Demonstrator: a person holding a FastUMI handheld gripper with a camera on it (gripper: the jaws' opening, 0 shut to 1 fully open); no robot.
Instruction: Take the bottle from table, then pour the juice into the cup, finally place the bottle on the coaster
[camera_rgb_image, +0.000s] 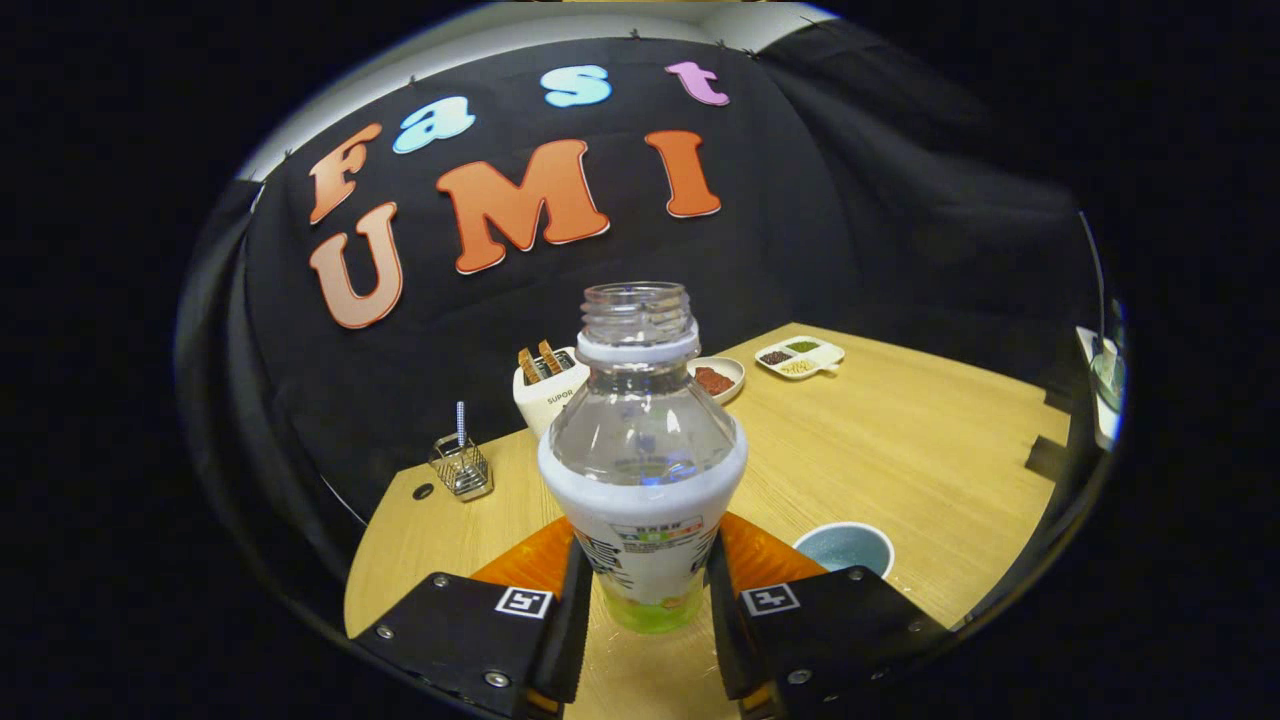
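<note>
The hand-held gripper (645, 590) is clamped on the bottle (643, 460), with one finger pressing on each side of its lower, labelled part. The bottle stands upright between the fingers and has no cap on its neck. Its upper part is clear, and a small amount of green juice (650, 615) is visible at the bottom, below the white label. Under and behind the bottle there is an orange coaster (760, 555); its corners show on both sides of the bottle, but whether the bottle touches it or is lifted a little above it, I cannot tell. Just to the right of the bottle, near the right finger, stands the cup (845, 548), pale blue inside and open upward. All of this is on a light wooden surface (900, 450). Beyond the bottle, near the far edge of the surface, there is a white toaster (548, 385) with two slices of bread in it, a small dish (718, 378) with something dark red, and a divided tray (800, 356) with several kinds of grains. Well to the left stands a small wire basket (461, 466).
</note>
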